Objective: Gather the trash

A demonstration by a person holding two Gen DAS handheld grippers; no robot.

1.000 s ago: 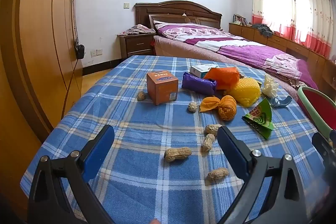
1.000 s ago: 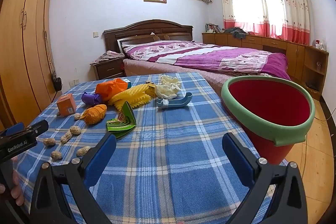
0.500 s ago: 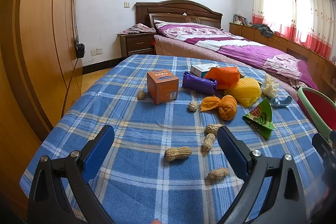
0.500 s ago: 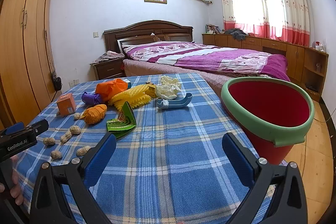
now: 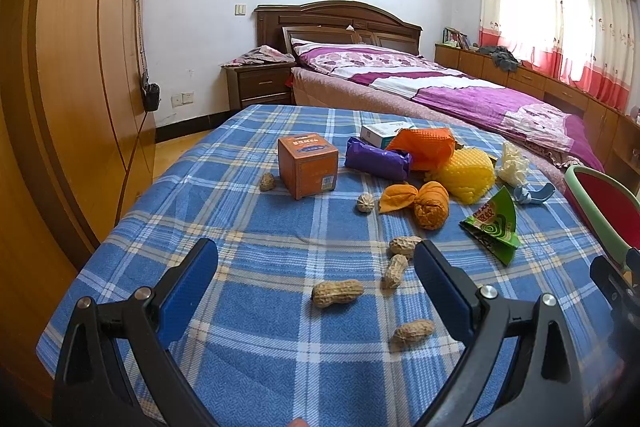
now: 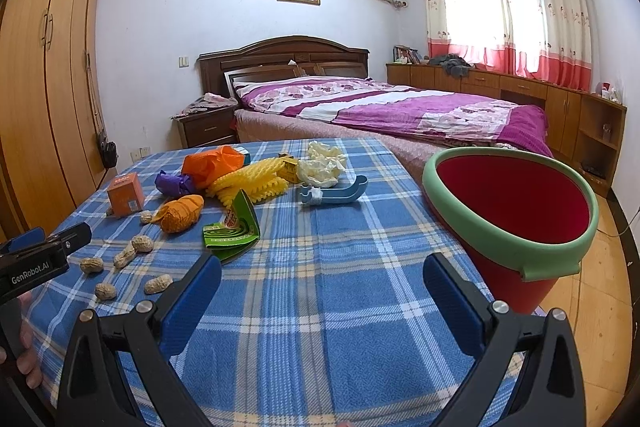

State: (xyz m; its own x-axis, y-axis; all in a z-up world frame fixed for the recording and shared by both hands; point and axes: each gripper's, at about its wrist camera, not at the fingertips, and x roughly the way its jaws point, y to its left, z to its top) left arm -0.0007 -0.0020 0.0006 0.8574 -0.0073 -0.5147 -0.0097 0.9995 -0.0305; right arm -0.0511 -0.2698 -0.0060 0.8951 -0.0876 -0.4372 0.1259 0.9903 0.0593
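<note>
Left gripper (image 5: pixel 316 275): I am holding it spread wide and empty above the near end of the table, jaws framing the closest peanuts (image 5: pixel 337 293).
Right gripper (image 6: pixel 322 287): I am hovering it released too, carrying nothing, over bare blue checked cloth (image 6: pixel 320 307).
Where the trash is lying: peanuts scattered near and left; an orange box (image 5: pixel 307 166), a purple wrapper (image 5: pixel 378 159), an orange net bundle (image 5: pixel 430 205), yellow foam netting (image 5: pixel 468 175), a green wrapper (image 5: pixel 494 225) and crumpled tissue (image 6: pixel 322 167) sitting farther back.
Bin: the red bucket (image 6: pixel 516 227) with a green rim is waiting at the table's right edge, mouth facing me.
How it is likely handling: peanuts are light, hard and brittle (I judge they roll away), so I am planning to pinch across the waist of the shell. Wrappers and netting are soft and crushable anywhere.
In the way: neighbouring shells are lying close together, so I am risking nudging them. A blue plastic piece (image 6: pixel 334 193) is lying between the pile and the bucket.
</note>
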